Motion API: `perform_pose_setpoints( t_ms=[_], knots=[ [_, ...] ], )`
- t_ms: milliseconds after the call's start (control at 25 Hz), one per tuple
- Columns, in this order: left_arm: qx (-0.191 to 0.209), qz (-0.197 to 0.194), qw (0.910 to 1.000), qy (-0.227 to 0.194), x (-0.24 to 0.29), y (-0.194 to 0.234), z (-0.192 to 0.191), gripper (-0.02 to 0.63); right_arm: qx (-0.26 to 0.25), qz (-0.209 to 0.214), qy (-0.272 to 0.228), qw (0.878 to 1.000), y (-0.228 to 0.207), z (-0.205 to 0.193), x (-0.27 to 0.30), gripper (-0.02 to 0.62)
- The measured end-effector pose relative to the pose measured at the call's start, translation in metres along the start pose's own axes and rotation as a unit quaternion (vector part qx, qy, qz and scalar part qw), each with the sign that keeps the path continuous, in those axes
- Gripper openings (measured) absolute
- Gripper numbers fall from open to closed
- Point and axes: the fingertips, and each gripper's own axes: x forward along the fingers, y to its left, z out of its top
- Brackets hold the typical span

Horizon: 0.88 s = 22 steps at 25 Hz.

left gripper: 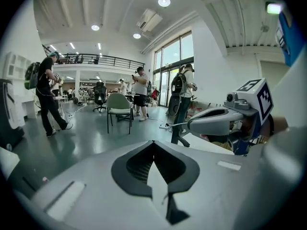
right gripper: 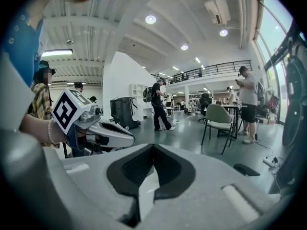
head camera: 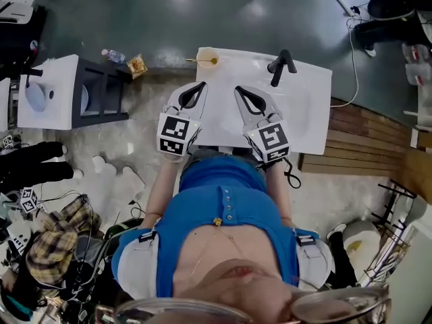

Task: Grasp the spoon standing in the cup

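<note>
my left gripper (head camera: pixel 201 85) and right gripper (head camera: pixel 237 88) hang side by side over the white table (head camera: pixel 304 106), each with its fingers pressed together on nothing. the cup (head camera: pixel 207 54), spoon (head camera: pixel 201 61) in it, sits at the far left corner, twelve o'clock from the left gripper, apart.

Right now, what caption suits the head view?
Left gripper and right gripper, both shut, above a white table; cup with spoon at its far corner.
</note>
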Motion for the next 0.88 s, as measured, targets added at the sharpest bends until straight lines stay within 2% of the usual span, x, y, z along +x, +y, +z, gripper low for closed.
perform_pose_setpoints(
  t_ms=[360, 480, 880],
  knots=[
    [0.015, 0.009, 0.9998, -0.003, 0.009, -0.008, 0.007, 0.002, -0.004, 0.003, 0.006, 1.000, -0.013, -0.002, -0.005, 0.003],
    [0.006, 0.006, 1.0000, 0.002, 0.012, -0.010, 0.008, 0.002, -0.005, 0.004, 0.010, 1.000, -0.016, -0.004, -0.002, 0.003],
    [0.007, 0.015, 0.9997, 0.020, 0.020, 0.006, -0.001, 0.002, -0.009, 0.004, 0.029, 1.000, -0.022, -0.014, 0.006, 0.003]
  ],
)
